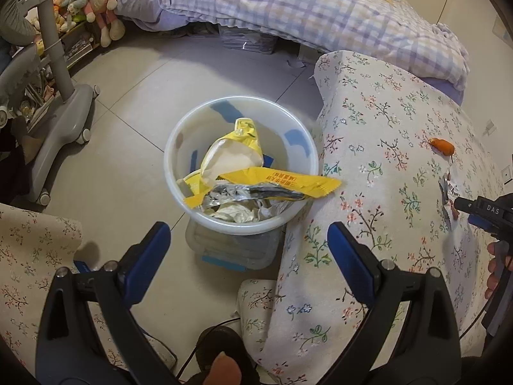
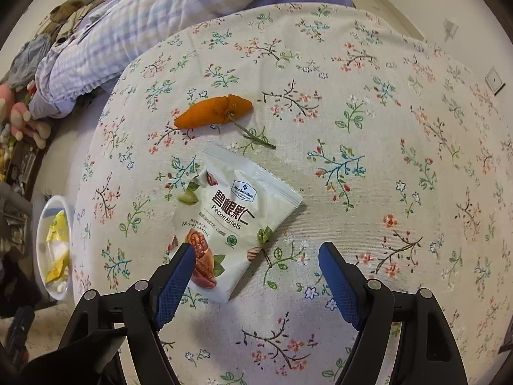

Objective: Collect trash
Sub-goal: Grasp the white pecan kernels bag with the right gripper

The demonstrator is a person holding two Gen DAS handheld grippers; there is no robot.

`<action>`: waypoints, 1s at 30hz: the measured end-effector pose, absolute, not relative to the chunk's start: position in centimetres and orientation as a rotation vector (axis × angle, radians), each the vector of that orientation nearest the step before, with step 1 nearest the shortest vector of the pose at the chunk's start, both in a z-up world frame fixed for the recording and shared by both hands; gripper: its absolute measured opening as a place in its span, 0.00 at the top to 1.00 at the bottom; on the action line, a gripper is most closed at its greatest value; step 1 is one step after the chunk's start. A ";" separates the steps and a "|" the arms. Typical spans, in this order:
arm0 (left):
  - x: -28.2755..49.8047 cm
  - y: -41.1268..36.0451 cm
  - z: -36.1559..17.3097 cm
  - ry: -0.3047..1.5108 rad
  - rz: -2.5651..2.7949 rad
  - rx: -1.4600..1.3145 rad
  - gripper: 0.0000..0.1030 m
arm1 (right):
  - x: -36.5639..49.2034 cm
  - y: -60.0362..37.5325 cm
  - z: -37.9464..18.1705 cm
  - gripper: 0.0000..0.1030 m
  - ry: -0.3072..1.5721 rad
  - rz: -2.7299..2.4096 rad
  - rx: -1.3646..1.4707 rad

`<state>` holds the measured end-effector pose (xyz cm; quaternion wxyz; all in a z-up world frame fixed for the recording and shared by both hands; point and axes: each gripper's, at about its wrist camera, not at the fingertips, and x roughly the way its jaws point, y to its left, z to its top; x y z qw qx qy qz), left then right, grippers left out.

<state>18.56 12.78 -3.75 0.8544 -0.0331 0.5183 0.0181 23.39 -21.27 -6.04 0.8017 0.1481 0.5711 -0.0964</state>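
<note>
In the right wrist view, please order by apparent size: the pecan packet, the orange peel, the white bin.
1. pecan packet
2. white bin, partly hidden and farther away, so unsure
3. orange peel

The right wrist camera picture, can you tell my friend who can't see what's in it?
An open gripper hangs over a white pecan snack packet lying on a flowery tablecloth. An orange peel with a thin stem lies just beyond the packet. At the left edge, a white bin holds yellow wrappers.
</note>
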 end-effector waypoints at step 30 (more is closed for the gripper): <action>18.7 8.3 -3.8 1.098 -0.005 -0.001 0.04 | 25.5 -16.9 -7.4 0.26 1.220 -0.168 0.102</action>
